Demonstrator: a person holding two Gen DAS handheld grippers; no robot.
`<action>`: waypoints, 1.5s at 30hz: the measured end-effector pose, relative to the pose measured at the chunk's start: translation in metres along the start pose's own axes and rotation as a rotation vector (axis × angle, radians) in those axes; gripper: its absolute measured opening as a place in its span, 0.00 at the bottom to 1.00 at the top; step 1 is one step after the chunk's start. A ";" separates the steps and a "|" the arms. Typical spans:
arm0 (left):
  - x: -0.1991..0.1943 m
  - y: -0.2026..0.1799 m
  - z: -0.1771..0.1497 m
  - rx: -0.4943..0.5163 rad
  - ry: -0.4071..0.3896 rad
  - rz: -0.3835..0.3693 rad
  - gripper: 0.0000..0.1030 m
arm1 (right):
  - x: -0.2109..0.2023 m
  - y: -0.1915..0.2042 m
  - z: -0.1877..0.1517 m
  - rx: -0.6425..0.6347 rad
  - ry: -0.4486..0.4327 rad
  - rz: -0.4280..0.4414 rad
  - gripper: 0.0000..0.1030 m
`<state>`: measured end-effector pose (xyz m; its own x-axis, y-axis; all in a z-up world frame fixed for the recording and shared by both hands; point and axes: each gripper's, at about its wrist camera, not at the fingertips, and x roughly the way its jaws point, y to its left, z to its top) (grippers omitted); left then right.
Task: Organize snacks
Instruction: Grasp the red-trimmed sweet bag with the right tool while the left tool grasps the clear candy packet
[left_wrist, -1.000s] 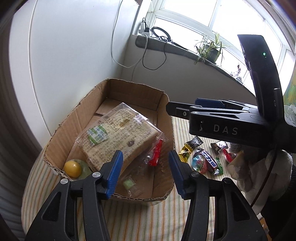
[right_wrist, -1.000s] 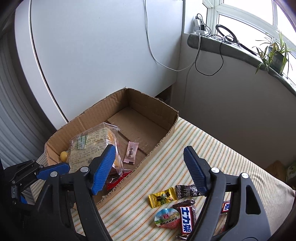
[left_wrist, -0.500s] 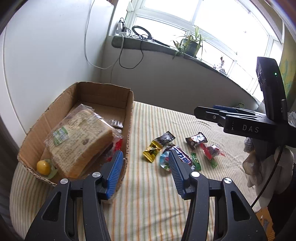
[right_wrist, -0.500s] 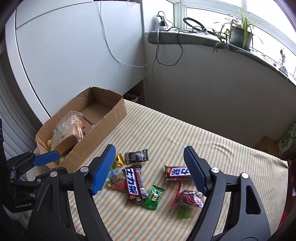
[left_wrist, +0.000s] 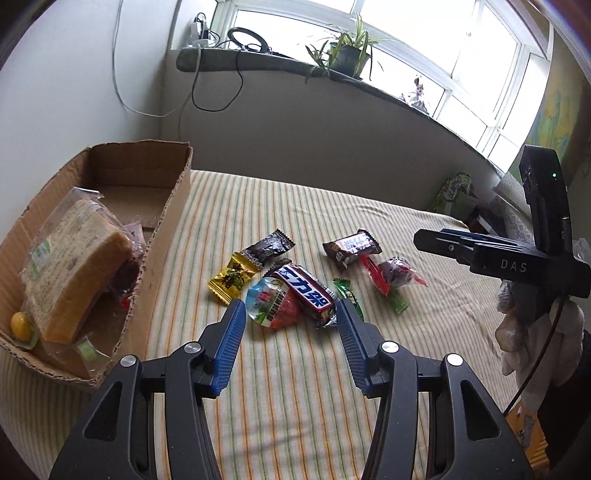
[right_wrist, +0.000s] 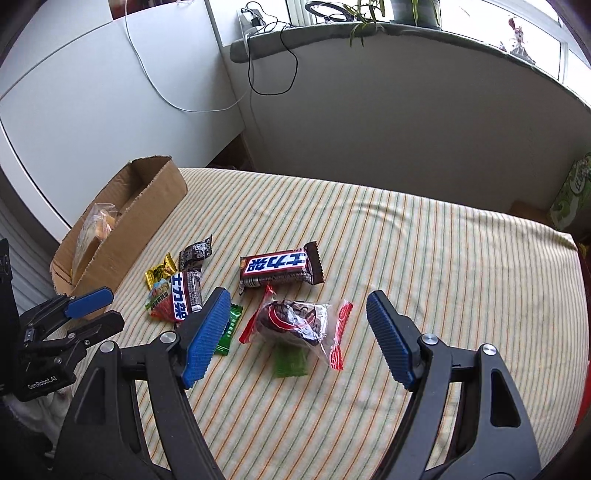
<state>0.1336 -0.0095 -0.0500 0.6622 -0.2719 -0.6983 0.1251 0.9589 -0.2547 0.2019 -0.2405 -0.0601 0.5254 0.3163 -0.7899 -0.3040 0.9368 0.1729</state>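
Loose snacks lie on the striped cloth (left_wrist: 369, 369): a dark chocolate bar (left_wrist: 303, 293) over a round jelly pack (left_wrist: 269, 306), a yellow candy (left_wrist: 231, 278), a black candy (left_wrist: 271, 245) and a small green candy (left_wrist: 347, 295). My left gripper (left_wrist: 290, 314) hovers open just before the bar and jelly pack, holding nothing. In the right wrist view a clear pack with red ends (right_wrist: 291, 317) lies below my right gripper (right_wrist: 297, 306), which is open and empty. A second chocolate bar (right_wrist: 279, 267) lies just beyond it. The cardboard box (left_wrist: 162, 229) at the left holds wrapped bread (left_wrist: 74, 258).
A yellow ball-shaped sweet (left_wrist: 18, 321) sits in the box's near corner. A white wall and a grey sill with cables and a potted plant (left_wrist: 347, 55) run behind the bed. The right gripper's body (left_wrist: 498, 258) juts in from the right of the left wrist view.
Both grippers have swung right, away from the cardboard box and over to the loose snacks on the cloth. Their jaws stand as wide as before, still empty.
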 end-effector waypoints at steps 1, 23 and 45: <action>0.004 -0.001 -0.001 0.001 0.005 0.005 0.49 | 0.004 0.000 -0.003 0.003 0.007 0.006 0.76; 0.064 -0.002 0.002 0.044 0.105 0.088 0.48 | 0.042 0.001 -0.012 -0.014 0.045 0.005 0.76; 0.058 0.005 -0.002 0.008 0.089 0.086 0.33 | 0.022 0.008 -0.016 -0.049 -0.002 -0.034 0.56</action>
<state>0.1713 -0.0205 -0.0935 0.6029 -0.1946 -0.7737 0.0772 0.9795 -0.1861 0.1987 -0.2287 -0.0855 0.5372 0.2849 -0.7939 -0.3248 0.9385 0.1171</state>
